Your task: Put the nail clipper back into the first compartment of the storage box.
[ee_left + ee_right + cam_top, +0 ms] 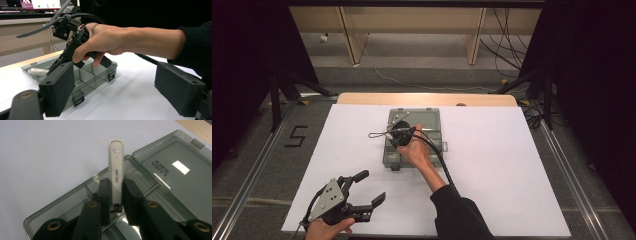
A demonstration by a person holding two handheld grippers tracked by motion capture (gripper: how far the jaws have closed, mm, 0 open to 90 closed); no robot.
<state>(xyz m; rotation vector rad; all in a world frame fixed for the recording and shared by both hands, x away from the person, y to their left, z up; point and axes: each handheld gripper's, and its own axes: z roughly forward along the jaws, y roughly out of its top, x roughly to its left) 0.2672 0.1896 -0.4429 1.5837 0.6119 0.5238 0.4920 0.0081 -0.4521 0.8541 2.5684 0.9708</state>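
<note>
Right gripper (116, 195): pinching a cream nail clipper (116, 167) between its pads, held over the open grey compartment box (62, 205).
Nail clipper: points toward 12 o'clock in the right gripper view, pink logo near its far tip.
Compartment box: centre of the white tabletop (512, 165), clear lid (175, 170) folded back at 2 o'clock.
Left gripper (362, 192): spread wide and holding nothing, at 7 o'clock of the box in the high view, well apart from it.
</note>
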